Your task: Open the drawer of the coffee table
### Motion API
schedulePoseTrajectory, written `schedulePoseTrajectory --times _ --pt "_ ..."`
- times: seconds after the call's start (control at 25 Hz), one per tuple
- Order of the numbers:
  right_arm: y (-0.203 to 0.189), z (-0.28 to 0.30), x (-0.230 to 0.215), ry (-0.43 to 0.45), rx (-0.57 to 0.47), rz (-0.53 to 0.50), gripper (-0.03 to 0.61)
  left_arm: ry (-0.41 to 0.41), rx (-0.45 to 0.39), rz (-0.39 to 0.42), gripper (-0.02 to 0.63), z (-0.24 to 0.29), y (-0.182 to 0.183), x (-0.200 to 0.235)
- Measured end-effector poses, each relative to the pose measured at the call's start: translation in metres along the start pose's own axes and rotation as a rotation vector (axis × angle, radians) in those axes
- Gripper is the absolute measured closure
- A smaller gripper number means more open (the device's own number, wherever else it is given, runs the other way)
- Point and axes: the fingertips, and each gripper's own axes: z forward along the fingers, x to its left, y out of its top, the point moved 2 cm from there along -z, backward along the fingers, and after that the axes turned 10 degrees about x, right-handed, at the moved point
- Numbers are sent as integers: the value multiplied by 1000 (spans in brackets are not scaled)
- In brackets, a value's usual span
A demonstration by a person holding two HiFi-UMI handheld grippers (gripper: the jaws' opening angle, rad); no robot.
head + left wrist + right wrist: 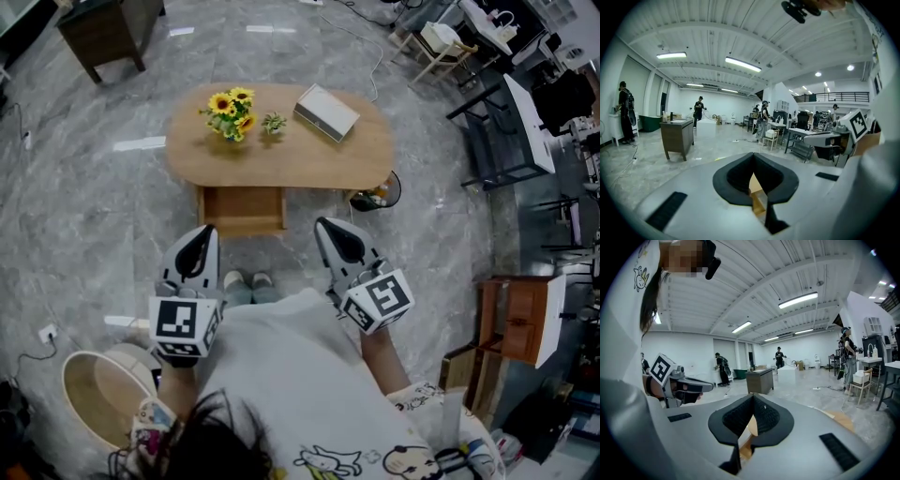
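Observation:
An oval wooden coffee table (309,155) stands ahead of me, with sunflowers (232,111), a small plant (273,122) and a white box (325,112) on it. Its drawer (242,212) sticks out from under the near edge, toward my feet. My left gripper (202,234) hangs just short of the drawer's left front corner, jaws shut on nothing. My right gripper (327,226) is to the right of the drawer, also shut and empty. In the left gripper view the gripper (753,161) has its pads together, with only a sliver of wood showing beyond. The right gripper view shows its gripper (752,404) the same way.
A round wooden tub (94,394) sits at my lower left. A dark cabinet (103,28) is far left, black racks (506,131) and a wooden cabinet (516,319) to the right. A small dark object (377,195) lies by the table's right end. People stand far off.

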Motion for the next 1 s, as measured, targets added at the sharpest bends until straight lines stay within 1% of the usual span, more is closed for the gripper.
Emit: schedulePoseTrajectory --times 0.4,0.72,1.0 --pt "-6 -2 2 -2 17 -13 580 16 -8 -18 609 -6 -7 6" --pt "-7 3 4 3 28 -31 580 4 13 35 609 -3 -12 9" --pt "-1 9 3 5 30 -41 580 -2 4 57 609 0 -4 14"
